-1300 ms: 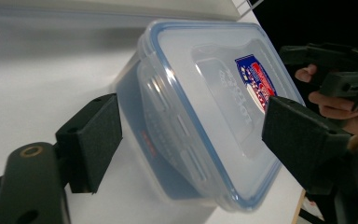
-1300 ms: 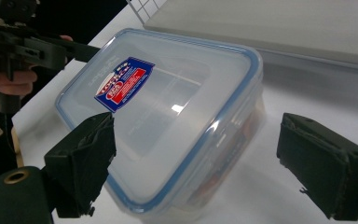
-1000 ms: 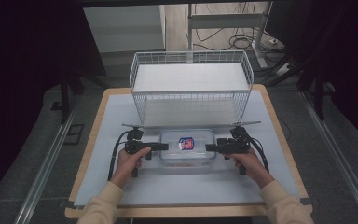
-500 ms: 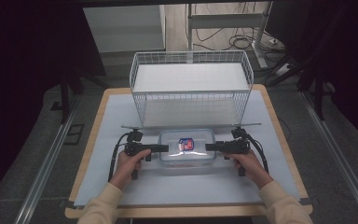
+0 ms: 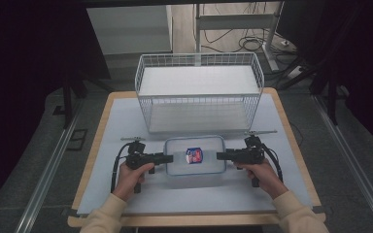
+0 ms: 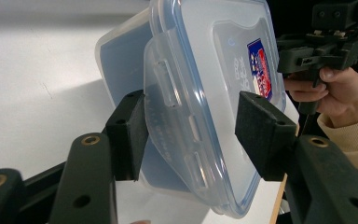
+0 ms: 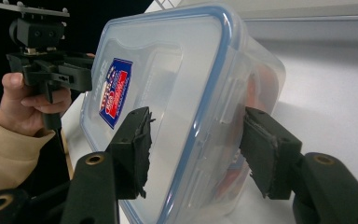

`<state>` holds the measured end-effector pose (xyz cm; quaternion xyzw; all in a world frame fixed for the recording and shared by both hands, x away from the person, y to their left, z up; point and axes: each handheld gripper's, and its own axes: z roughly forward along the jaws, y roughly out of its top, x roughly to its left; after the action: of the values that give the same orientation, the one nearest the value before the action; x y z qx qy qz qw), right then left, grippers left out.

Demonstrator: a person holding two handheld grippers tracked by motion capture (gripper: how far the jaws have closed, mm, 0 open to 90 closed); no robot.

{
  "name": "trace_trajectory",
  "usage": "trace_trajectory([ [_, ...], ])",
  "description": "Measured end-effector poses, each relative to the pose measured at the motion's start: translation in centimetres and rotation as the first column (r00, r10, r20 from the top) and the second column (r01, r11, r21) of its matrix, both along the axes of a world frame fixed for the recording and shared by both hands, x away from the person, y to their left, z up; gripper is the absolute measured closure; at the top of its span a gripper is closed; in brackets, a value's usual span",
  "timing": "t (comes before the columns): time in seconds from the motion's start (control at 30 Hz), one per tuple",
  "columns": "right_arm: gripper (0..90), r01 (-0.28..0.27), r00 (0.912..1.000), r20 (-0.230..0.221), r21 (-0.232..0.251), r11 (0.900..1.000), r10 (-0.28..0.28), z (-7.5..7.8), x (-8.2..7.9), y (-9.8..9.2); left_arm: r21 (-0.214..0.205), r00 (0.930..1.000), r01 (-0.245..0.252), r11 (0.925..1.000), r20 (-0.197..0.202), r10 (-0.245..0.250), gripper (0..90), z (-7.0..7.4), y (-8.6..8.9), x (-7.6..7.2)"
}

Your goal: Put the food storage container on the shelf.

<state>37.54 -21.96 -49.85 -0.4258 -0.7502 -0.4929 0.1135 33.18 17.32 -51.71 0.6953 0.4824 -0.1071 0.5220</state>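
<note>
A clear plastic box (image 5: 194, 167) with a blue-rimmed lid and a red-and-blue label (image 5: 194, 155) lies on the table mat between both grippers. My left gripper (image 5: 169, 158) is at the box's left end. In the left gripper view its jaws (image 6: 189, 135) stand open astride the lid's side flap (image 6: 168, 88). My right gripper (image 5: 219, 156) is at the right end, and in the right gripper view it (image 7: 196, 149) is open astride the lid rim and wall of the box (image 7: 168, 70). Something reddish (image 7: 261, 84) shows blurred through the box wall.
A white wire basket (image 5: 199, 92) stands just behind the box, with its front wall close to it. The pale mat (image 5: 126, 126) covers a wooden table. The table edges lie near both forearms, and dark floor and rails run beyond them.
Both grippers have edged slightly inward to the box's ends. The box itself has not visibly moved.
</note>
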Motion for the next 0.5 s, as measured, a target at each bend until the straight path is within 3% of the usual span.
trace_trajectory([
  [0.5, 49.8, 0.005, 0.9999, -0.011, 0.015, 0.9999, -0.005, 0.16, -0.52, -0.36, -0.001, 0.9994, -0.021, 0.9998, 0.028, 0.021, 47.1, 0.16, -0.2, -0.97],
])
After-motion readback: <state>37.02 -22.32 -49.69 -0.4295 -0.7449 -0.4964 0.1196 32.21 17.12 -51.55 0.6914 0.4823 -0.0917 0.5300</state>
